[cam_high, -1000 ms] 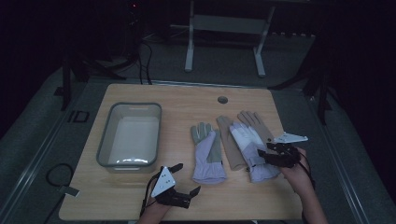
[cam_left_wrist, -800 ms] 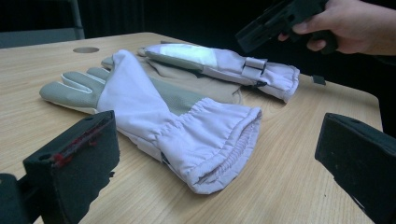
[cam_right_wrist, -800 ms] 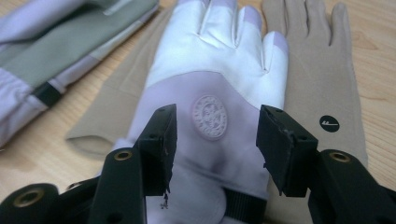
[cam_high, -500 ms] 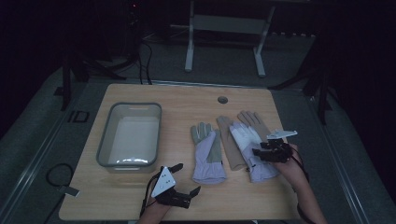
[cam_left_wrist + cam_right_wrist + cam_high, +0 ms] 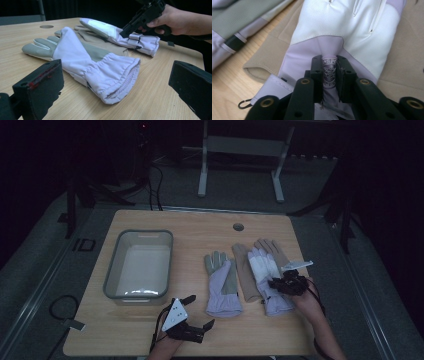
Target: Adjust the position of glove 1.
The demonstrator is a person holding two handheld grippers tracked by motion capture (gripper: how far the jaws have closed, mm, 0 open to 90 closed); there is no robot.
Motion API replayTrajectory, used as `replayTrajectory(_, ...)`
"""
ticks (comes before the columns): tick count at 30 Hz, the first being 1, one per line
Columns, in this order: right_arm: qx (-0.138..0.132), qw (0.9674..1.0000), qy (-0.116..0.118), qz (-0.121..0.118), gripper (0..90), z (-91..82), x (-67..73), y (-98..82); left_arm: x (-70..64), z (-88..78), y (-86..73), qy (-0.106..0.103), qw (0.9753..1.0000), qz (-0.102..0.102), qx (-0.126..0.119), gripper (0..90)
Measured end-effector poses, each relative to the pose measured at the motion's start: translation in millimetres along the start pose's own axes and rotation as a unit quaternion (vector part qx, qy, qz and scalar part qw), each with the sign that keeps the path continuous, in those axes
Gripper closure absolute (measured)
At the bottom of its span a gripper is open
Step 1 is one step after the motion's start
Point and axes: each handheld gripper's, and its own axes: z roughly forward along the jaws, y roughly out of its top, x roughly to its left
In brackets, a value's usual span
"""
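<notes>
Two lavender and white gloves lie on the wooden table. The left glove (image 5: 222, 285) (image 5: 95, 60) lies flat with its cuff toward me. The right glove (image 5: 265, 270) (image 5: 342, 22) rests on a beige glove (image 5: 245, 270) (image 5: 407, 50). My right gripper (image 5: 280, 284) (image 5: 329, 72) is shut on a pinched fold of the right glove's wrist, with a printed label between its jaws. My left gripper (image 5: 197, 312) (image 5: 115, 82) stands open near the table's front edge, facing the left glove's cuff and holding nothing.
A grey plastic bin (image 5: 112, 270) stands at the table's left half, with nothing seen inside. A round cable hole (image 5: 238, 227) sits near the back edge. Bare wood lies between the bin and the gloves. The surroundings are dark.
My right gripper has moved slightly left onto the right glove's wrist. The left gripper has not moved.
</notes>
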Motion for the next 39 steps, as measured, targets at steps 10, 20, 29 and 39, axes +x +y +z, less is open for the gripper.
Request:
replayTrajectory(10,-0.046,0.9963,-0.029,0.066,79.7,-52.6,17.0,3.2,-0.1,-0.2,0.0,0.001,1.0,0.001,0.0,0.0)
replayTrajectory(20,-0.014,0.9919,-0.09,0.088,79.6,-73.6,6.5,-5.6,-0.3,-0.1,0.1,0.002,1.0,0.001,0.001,0.0)
replayTrajectory(29,0.012,0.9918,-0.081,0.098,78.6,-38.9,-4.2,-16.9,-0.5,-0.2,0.0,0.002,1.0,0.002,0.0,0.0)
replayTrajectory(39,0.014,0.9918,-0.083,0.096,72.6,-27.4,-6.4,-21.7,-0.7,-0.1,0.0,0.003,1.0,0.004,0.0,0.0)
